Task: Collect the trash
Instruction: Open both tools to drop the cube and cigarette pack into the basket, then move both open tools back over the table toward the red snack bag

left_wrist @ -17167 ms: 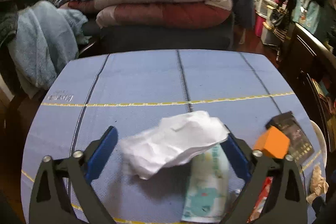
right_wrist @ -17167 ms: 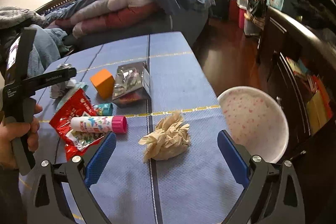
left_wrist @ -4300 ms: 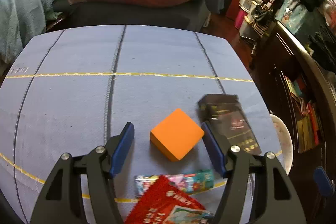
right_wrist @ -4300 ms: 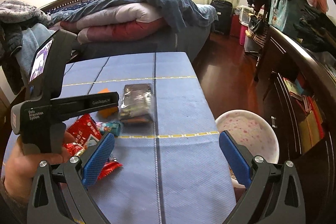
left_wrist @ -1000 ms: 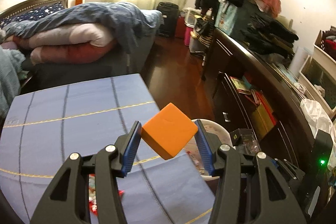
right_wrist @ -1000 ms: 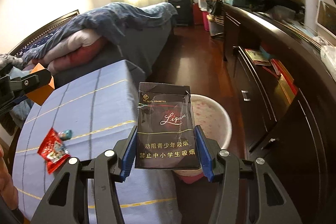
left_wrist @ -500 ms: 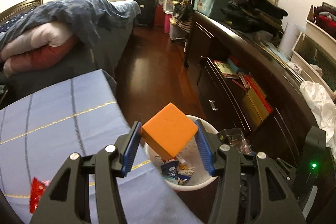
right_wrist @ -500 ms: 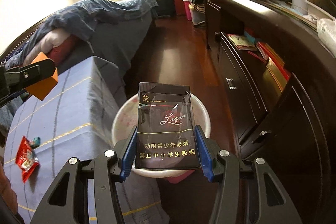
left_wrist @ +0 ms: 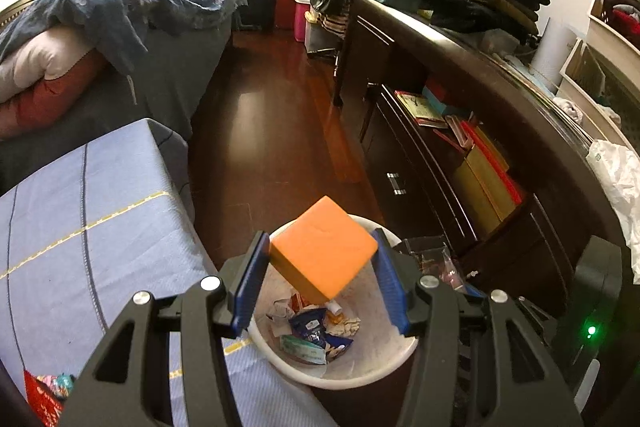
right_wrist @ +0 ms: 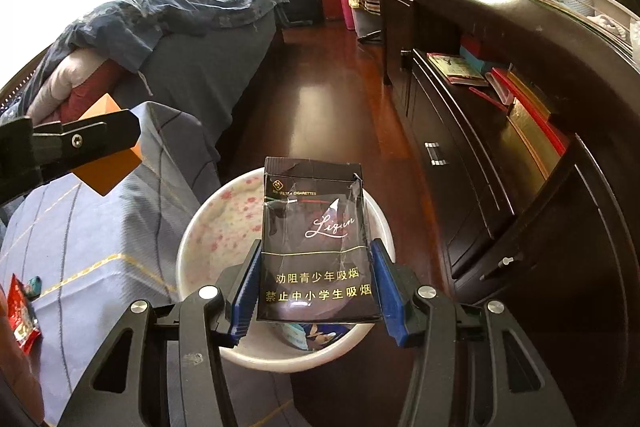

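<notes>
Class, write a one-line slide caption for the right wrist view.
Right gripper clamps a black cigarette pack above the white bin.

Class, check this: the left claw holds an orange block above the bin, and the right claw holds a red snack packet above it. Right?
Not quite. In the right wrist view, the right claw grips a black cigarette pack, not a red packet. The left claw does hold the orange block above the bin.

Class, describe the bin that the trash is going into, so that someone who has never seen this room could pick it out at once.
Find the blue cloth-covered table and the long dark wooden cabinet; on the floor between them stands a round white plastic bin with pink speckles inside. It alone holds crumpled wrappers, and both grippers hang over it with an orange cube and a black cigarette pack.
</notes>
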`<state>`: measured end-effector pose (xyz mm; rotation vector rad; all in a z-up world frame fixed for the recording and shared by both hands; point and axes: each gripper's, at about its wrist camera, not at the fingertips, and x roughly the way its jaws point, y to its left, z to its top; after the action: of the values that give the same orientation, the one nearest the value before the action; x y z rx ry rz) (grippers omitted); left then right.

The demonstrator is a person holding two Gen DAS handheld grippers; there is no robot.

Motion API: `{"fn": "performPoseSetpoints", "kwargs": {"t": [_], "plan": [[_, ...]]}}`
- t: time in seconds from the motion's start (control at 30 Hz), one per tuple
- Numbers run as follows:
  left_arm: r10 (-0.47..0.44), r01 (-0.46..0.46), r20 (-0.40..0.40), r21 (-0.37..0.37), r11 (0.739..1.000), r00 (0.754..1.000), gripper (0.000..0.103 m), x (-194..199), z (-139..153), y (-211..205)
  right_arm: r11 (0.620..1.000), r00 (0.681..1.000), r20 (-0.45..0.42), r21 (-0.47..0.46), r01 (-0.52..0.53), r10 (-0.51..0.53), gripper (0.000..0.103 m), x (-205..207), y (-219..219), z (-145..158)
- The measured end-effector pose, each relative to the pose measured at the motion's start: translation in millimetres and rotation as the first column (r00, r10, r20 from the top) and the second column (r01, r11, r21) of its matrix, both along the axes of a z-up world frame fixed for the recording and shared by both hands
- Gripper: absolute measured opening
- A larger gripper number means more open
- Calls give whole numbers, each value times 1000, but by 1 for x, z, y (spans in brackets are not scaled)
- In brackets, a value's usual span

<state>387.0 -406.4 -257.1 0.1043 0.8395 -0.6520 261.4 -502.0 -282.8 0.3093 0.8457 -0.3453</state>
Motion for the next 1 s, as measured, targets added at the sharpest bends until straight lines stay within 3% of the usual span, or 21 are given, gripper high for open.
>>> {"fn": "performPoseSetpoints", "kwargs": {"t": [0.1,0.37,0.5,1.0], "plan": [[-1,1,-3,3,1000,1000,55,3,-3,-1,1000,1000,-10,-20,5,-5,54,6,0,-5],[18,-18,13,-13,1000,1000,76,5,0,6,999,999,-25,-38,19,-20,64,8,-2,-9],[29,-28,34,-28,999,999,82,-1,11,13,999,1000,-22,-39,16,-17,67,2,3,-4],[116,-113,86,-42,993,990,92,-41,48,82,997,996,34,-24,-80,80,80,-24,56,39]]}}
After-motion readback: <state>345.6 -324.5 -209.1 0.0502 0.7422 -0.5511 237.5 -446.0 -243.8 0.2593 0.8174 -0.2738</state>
